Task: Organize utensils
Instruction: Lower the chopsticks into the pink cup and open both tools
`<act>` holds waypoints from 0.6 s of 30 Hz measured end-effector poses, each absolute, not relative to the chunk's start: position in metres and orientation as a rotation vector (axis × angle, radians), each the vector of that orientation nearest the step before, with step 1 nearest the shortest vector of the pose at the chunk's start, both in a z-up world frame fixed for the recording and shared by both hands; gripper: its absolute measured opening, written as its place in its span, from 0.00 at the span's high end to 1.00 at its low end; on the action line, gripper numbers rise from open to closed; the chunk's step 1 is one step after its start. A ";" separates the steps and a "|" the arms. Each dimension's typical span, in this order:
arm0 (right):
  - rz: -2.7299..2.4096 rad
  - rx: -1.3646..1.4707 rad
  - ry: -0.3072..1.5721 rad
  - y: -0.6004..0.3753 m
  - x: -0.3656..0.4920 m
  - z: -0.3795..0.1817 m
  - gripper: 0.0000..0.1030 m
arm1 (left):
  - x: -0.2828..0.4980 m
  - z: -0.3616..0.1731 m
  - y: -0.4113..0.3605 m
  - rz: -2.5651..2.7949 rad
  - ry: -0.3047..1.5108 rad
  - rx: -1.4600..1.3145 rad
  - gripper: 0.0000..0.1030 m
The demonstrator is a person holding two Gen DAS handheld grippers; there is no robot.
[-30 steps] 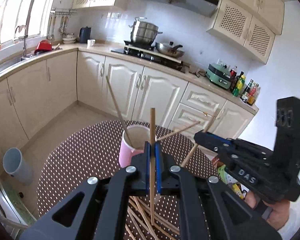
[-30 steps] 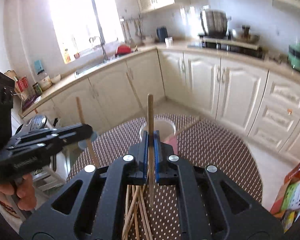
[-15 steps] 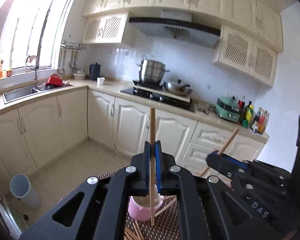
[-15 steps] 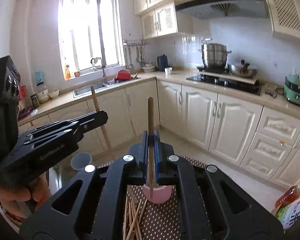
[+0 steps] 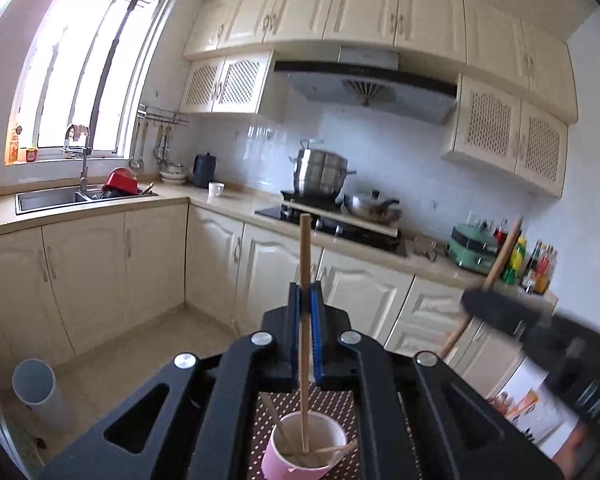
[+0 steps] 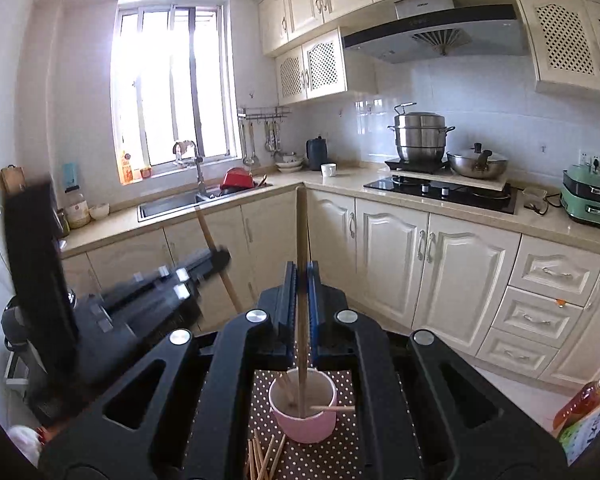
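1. Both grippers have risen and tipped forward since the earlier frames, so the kitchen cabinets fill the views and the pink cup (image 5: 304, 454) now sits directly below each pair of jaws instead of ahead of them.
2. Beneath everything lies the bench (image 6: 342, 456) with its brown dotted cloth; only a small patch shows between the black gripper bodies.
3. Left gripper (image 5: 305, 300): its blue-lined jaws are clamped on a chopstick (image 5: 305, 320), held upright about midway along, the upper end rising above the jaws and the lower tip inside the cup mouth.
4. Right gripper (image 6: 301, 288): jaws likewise closed on its own upright stick (image 6: 301, 280), whose lower end dips into the same cup.
5. Each gripper appears blurred in the other's view, off to the side of the jaws, with its stick slanting through it.
6. The cup already holds a few sticks leaning against its rim; one lies nearly across the opening, just beside the right stick's tip.
7. Loose chopsticks (image 6: 260, 460) lie on the cloth behind the cup, under the right gripper's body.
8. Handling, as a judgement: these sticks look thin, stiff, light and rather smooth, so a mid-length pinch suits them, but they may pivot or slip between the pads. The cup seems light too and could tip if a stick pushes its wall.
9. Releasing both while upright and centred should let them drop in.
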State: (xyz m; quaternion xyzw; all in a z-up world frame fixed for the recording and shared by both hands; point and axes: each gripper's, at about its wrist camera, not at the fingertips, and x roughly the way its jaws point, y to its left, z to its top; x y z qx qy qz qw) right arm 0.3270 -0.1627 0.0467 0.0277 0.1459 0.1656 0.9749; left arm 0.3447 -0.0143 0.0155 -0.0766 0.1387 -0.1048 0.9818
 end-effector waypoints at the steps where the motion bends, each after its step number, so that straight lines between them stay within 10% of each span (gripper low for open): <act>1: 0.333 0.056 0.290 -0.163 0.327 0.047 0.95 | 0.346 0.010 -0.015 -0.211 0.287 -0.147 0.95; 18: 0.311 0.070 0.270 -0.155 0.344 0.025 0.94 | 0.363 -0.051 -0.019 -0.231 0.423 -0.094 0.95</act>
